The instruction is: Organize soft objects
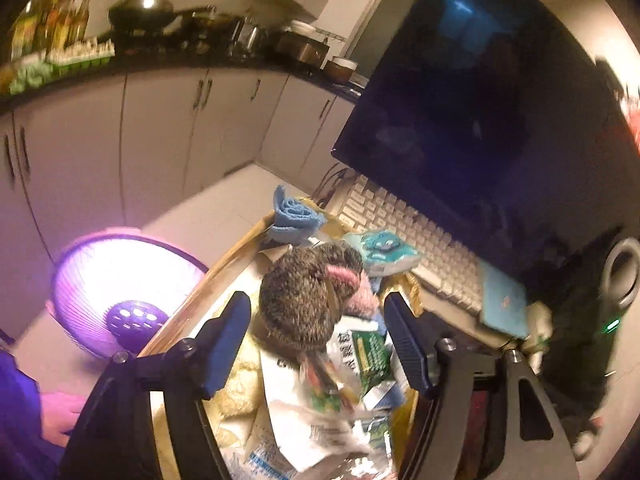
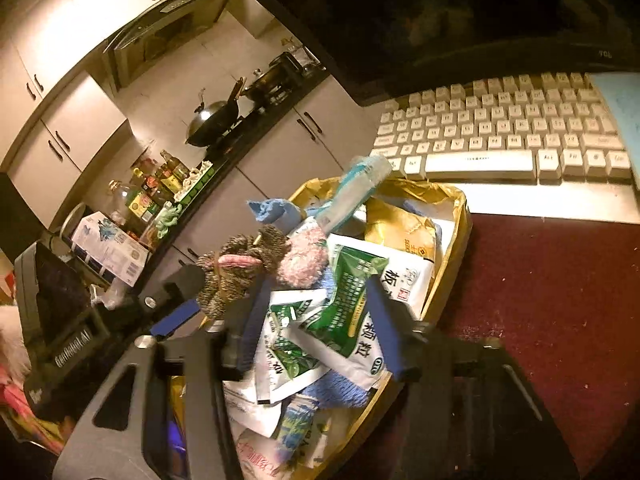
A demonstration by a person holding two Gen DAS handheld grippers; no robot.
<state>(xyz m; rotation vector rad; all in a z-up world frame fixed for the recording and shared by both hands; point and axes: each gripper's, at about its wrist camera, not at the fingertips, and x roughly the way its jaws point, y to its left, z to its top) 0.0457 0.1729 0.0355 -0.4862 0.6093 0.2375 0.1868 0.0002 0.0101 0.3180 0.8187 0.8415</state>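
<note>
Only left view shows purple fan (image 1: 120, 280), both claws (image 1: 318, 336) (image 2: 316, 328) released over yellow bin (image 2: 460, 232) of sachets

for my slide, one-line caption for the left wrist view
Open left gripper flanks a brown knitted plush atop a packet-filled yellow box.

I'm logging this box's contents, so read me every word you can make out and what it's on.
"颗粒": green-and-white sachet.
"板": white sachet.
"OTC", probably: oval on the green-and-white sachet.
Keyboard keys, other packets: too blurred to read.
</note>
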